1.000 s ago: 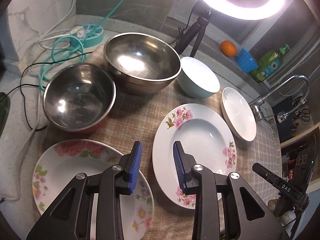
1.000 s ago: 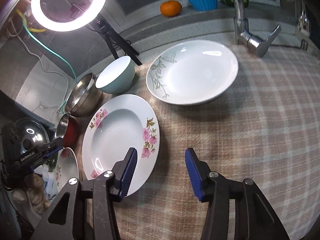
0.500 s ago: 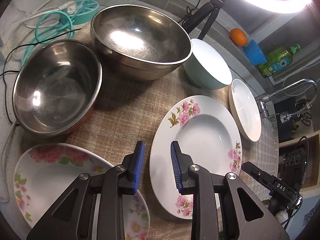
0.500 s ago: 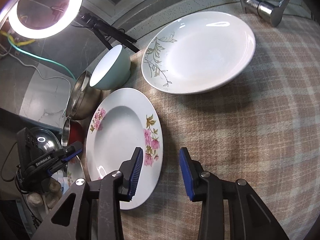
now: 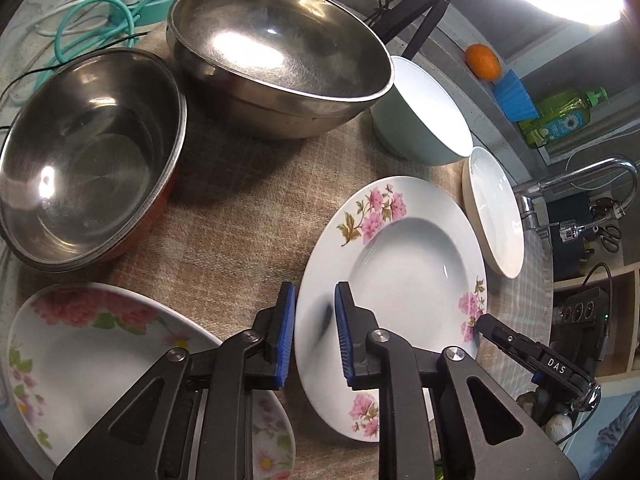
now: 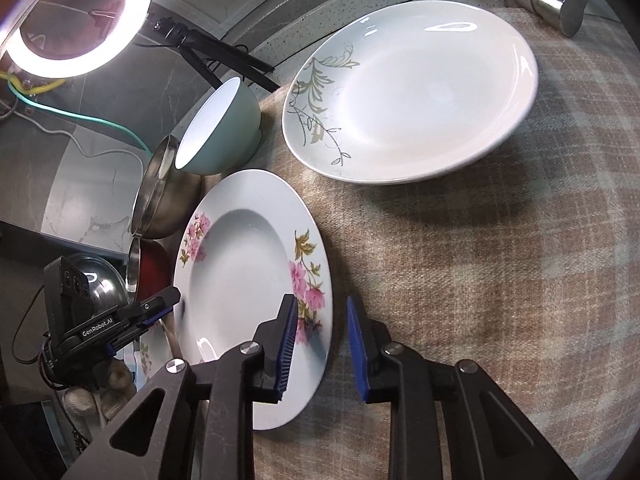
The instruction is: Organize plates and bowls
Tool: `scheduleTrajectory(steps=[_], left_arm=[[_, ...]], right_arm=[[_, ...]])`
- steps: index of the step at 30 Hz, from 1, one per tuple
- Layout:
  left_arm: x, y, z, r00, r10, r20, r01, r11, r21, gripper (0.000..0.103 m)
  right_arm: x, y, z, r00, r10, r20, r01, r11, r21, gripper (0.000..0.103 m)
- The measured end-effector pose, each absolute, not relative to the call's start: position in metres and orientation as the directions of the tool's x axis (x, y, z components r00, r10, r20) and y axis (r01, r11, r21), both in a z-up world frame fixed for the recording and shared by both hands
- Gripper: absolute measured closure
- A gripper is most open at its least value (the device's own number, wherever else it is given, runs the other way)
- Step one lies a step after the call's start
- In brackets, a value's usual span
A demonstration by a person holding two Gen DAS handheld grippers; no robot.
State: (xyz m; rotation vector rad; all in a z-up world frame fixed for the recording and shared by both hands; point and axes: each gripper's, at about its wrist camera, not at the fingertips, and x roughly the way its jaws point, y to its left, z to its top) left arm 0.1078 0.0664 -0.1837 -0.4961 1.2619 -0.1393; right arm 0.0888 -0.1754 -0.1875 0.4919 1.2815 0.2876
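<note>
Both grippers have dropped toward the pink-flower plate [image 5: 400,264] on the checked cloth [image 5: 240,216], jaws just been closing. Left wrist: left gripper [image 5: 315,334] straddles its near-left rim, pads narrowly apart, not yet clamped; seat rim deep btwn pads first, w/ rose plate [image 5: 80,344] and red-sided steel bowl [image 5: 88,160] crowding beside. Right wrist: right gripper [image 6: 322,344] straddles opposite rim, also apart; leaf-pattern plate [image 6: 412,92] and pale-green bowl [image 6: 224,128] sit near, so lift level.
</note>
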Motion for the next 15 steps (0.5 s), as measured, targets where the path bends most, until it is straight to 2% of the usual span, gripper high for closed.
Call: scheduleTrajectory(steps=[15], left_arm=[[0.1119, 0.066, -0.1843, 0.306, -0.365, -0.879, -0.155, 0.892, -0.424, 0.088]], right_arm=[[0.0946, -0.1737, -0.1945, 0.241, 0.506, -0.828, 0.061, 0.844, 0.533, 0.087]])
